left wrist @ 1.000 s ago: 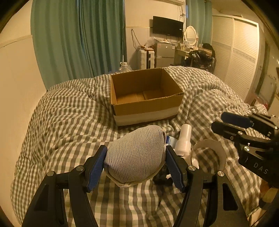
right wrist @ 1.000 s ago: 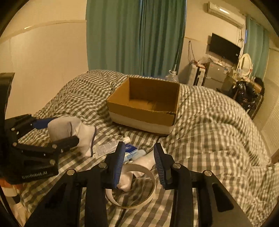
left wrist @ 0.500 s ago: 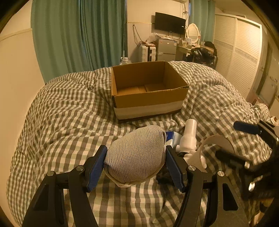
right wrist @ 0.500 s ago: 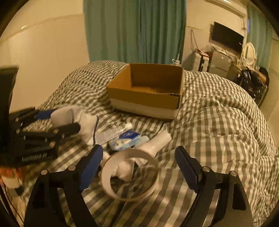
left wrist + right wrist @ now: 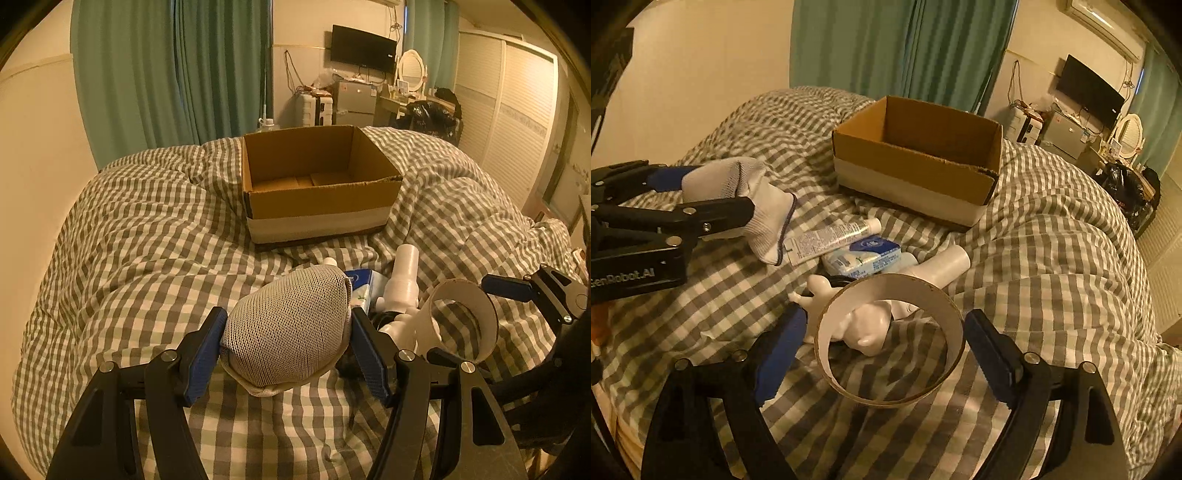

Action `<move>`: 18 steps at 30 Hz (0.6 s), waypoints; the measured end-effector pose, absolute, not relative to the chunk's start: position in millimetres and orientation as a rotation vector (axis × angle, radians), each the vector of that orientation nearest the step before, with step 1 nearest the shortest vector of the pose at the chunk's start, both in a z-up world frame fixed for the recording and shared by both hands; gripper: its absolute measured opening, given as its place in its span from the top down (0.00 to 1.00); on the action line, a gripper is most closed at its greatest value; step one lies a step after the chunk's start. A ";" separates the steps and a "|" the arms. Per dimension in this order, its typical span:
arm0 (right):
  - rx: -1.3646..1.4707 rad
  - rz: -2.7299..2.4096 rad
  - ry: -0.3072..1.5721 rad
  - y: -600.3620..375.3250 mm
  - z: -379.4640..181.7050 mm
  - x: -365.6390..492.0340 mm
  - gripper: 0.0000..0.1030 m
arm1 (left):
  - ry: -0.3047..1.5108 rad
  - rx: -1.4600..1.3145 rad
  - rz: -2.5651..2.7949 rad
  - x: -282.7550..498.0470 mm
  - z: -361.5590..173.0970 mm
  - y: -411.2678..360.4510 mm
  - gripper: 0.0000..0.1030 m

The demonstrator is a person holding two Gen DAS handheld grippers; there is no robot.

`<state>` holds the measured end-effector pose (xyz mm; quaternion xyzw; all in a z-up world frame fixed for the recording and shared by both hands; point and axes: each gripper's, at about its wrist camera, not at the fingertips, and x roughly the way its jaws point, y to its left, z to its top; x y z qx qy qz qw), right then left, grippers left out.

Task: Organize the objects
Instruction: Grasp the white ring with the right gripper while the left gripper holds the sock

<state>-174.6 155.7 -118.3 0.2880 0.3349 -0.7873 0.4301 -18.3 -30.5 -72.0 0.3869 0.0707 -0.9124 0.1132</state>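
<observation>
Your left gripper's (image 5: 286, 352) handles run off the bottom edge, and the sock (image 5: 286, 332) it clamps hides the bedding beneath. The black item (image 5: 384, 317) behind the white bottle (image 5: 402, 284) is too covered to identify. Print on the tube (image 5: 831, 236) and blue pack (image 5: 864, 254) is too small to read.

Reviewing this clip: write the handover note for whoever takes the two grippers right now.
Left gripper: shut on the grey-white mesh sock, held over the checked duvet.
Right gripper: jaws opening around the white cardboard ring, pads not pressing it.
On the duvet beside the ring: white tube, blue-white tissue pack, white plastic bottle-shaped piece.
Done: nothing visible in the brown cardboard box.
Left: drop in the sock, grip the ring, then the rest.
</observation>
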 end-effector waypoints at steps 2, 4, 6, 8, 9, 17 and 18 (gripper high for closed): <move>0.716 -1.976 0.860 154.0 -121.9 -175.4 0.12 | 0.204 1.142 -2.676 -18.5 -73.6 -28.7 0.33; 0.713 -1.985 0.873 153.6 -123.0 -175.6 0.12 | 0.200 1.148 -2.674 -20.1 -75.2 -27.2 0.33; 0.720 -1.994 0.876 153.7 -124.4 -177.5 0.12 | 0.194 1.152 -2.674 -20.3 -76.3 -24.9 0.33; 0.731 -2.004 0.873 153.6 -125.7 -180.5 0.12 | 0.190 1.154 -2.675 -20.8 -77.8 -23.9 0.33; 0.734 -2.008 0.874 152.8 -127.0 -181.5 0.12 | 0.186 1.155 -2.676 -20.8 -78.2 -22.9 0.33; 0.732 -2.030 0.846 154.2 -127.1 -185.8 0.16 | 0.181 1.164 -2.672 -21.5 -81.0 -20.3 0.33; 0.733 -2.030 0.830 155.4 -125.9 -186.6 0.16 | 0.181 1.163 -2.672 -21.4 -81.0 -20.2 0.33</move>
